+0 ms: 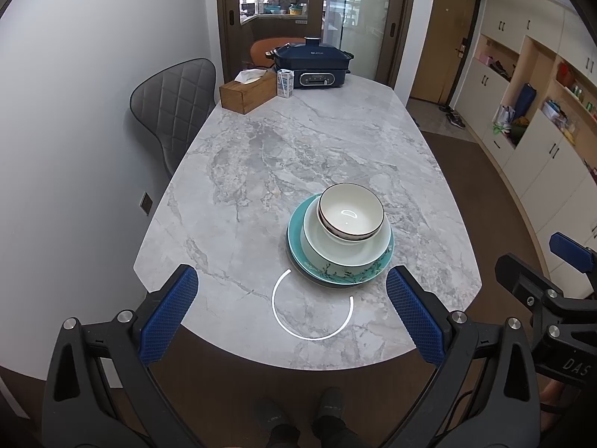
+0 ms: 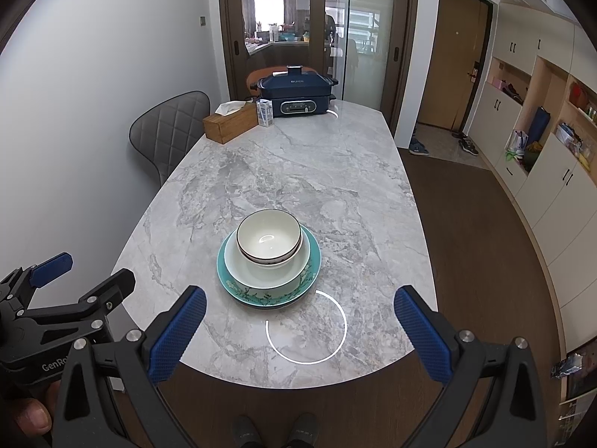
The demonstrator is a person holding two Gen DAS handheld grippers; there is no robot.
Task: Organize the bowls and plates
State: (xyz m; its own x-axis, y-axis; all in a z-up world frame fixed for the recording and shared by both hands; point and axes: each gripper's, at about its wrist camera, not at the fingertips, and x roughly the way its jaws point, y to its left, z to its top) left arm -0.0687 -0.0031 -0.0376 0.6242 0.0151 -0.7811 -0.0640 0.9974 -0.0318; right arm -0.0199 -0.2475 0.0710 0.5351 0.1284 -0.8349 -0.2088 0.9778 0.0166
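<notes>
Left gripper [image 1: 293, 311]: held over the near edge of the table, fingers spread wide, nothing between them; its blue pads [image 1: 169, 315] point toward the stack of dishes.
Right gripper [image 2: 300, 330]: also at the near edge, fingers spread wide and empty; in the left wrist view it shows at the right edge of the picture [image 1: 543, 261].
Small bowl [image 1: 350, 212]: white with a dark rim, upright, sitting on top of the stack; a second dark rim just under it suggests another small bowl nested below, though I cannot tell for sure.
Large bowl [image 1: 345, 250]: pale, wide, holding the small bowl inside it.
Plate [image 1: 337, 274]: teal with a branch and blossom pattern along its rim, lying under the large bowl; a darker edge shows beneath it on the near side.
Stack position: on the near part of the table, a little ahead of both grippers, touching neither.
Table [image 1: 261, 156]: grey marble top, rounded at the near end.
Light ring [image 1: 313, 304]: a bright circle reflected on the tabletop just in front of the stack.
Far end: a wooden tissue box [image 1: 247, 91], a small carton [image 1: 285, 83] and a dark blue electric cooker [image 1: 311, 61] stand together.
Chair [image 1: 175, 108]: grey, quilted, at the left side of the table.
Person: feet in dark shoes [image 2: 274, 431] below the table edge; a thumb [image 2: 31, 416] at the lower left of the right wrist view.
</notes>
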